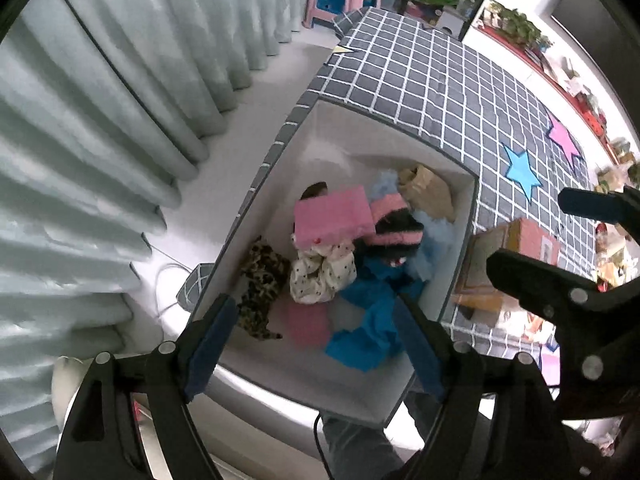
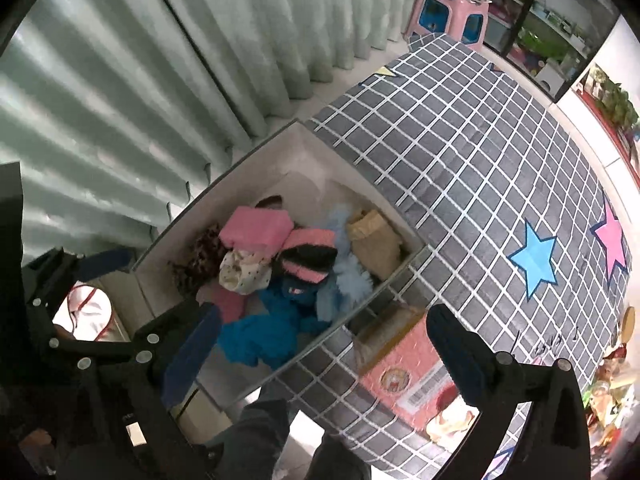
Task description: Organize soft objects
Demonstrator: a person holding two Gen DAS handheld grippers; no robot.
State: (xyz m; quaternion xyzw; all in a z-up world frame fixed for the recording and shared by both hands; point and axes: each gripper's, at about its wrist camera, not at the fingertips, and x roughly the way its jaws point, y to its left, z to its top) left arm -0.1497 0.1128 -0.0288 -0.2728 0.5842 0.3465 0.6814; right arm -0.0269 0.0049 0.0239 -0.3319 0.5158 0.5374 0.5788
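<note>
Left claw (image 1: 316, 340) pointing straight down, spread empty over box (image 1: 280, 160), right claw (image 2: 328, 356) likewise.

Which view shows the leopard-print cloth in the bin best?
The left wrist view. There the leopard-print cloth lies unobstructed against the bin wall, spots sharp, full length visible. In the right wrist view it is smaller, darker, and partly hidden behind the pink box.

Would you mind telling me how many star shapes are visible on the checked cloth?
3: a blue star mid-cloth, a pink star beside it toward the right edge, and a yellow star tip at the far corner near the curtain. Others may be hidden.
</note>
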